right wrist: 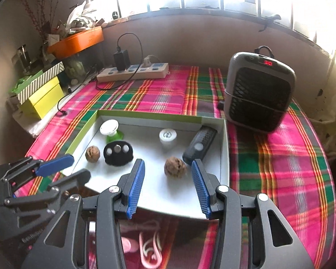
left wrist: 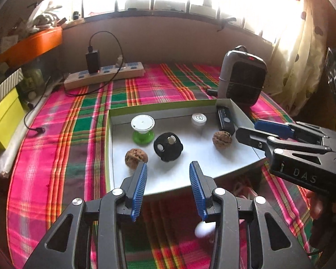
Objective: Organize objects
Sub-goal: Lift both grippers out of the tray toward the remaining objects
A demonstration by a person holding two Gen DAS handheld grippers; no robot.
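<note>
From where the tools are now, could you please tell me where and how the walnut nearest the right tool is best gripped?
Grip the walnut across its rounded middle, one pad on each side, coming down from above and in front. It lies loose on the tray floor, in line with the right tool's open gap. The black remote lies close behind, so a steep approach probably avoids nudging it.

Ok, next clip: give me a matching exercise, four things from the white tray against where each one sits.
Things:
1. green spool
2. black remote
3. black ball
4. white cap

Places:
A. tray's middle, between two walnuts
B. against the right wall
C. far left corner
D. by the far wall, left of the remote

Pairs: 1-C, 2-B, 3-A, 4-D
</note>
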